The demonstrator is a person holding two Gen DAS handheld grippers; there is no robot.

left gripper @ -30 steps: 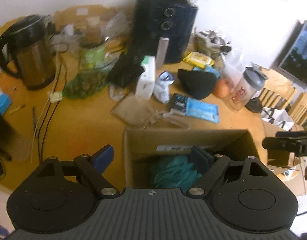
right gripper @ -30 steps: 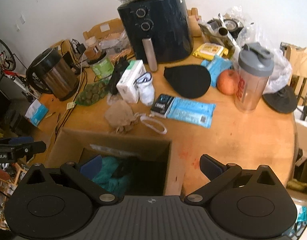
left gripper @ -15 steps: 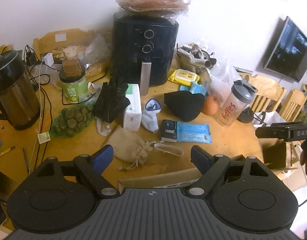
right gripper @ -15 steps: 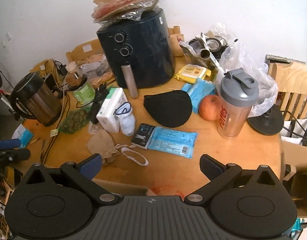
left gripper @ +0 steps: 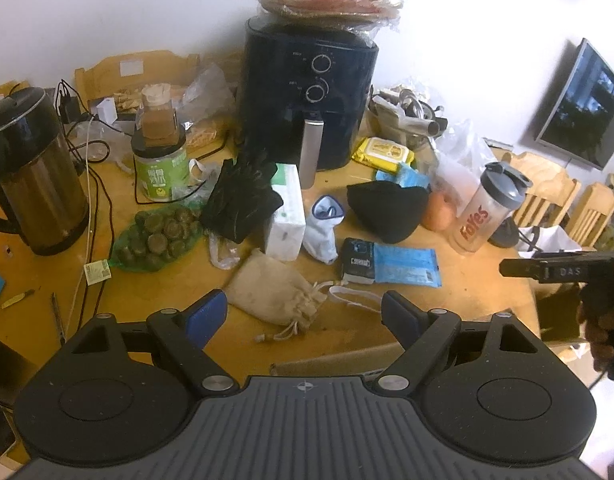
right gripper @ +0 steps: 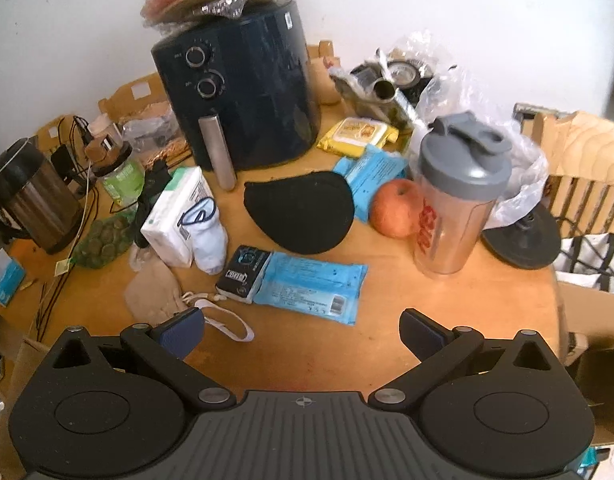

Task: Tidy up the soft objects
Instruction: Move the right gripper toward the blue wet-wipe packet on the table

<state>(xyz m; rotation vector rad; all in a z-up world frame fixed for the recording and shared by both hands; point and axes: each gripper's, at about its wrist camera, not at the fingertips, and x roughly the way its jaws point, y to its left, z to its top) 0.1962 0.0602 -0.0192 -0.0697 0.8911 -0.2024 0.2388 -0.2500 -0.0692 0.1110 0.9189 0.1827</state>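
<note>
Both jaws are spread, nothing held. The pouch [left gripper: 273,292], beside the fryer's [left gripper: 307,96] tissue box [left gripper: 285,212], could be snagged by its drawstring.

This is a home, most likely a dining corner. A round wooden desk [left gripper: 479,300] carries an air fryer [left gripper: 307,96], a kettle [left gripper: 31,172], a shaker bottle [right gripper: 455,196], an apple [right gripper: 395,208] and wipes packs [right gripper: 311,284]. Wooden chairs [left gripper: 547,188] stand beside it, and a TV [left gripper: 583,100] hangs on the white wall.
</note>
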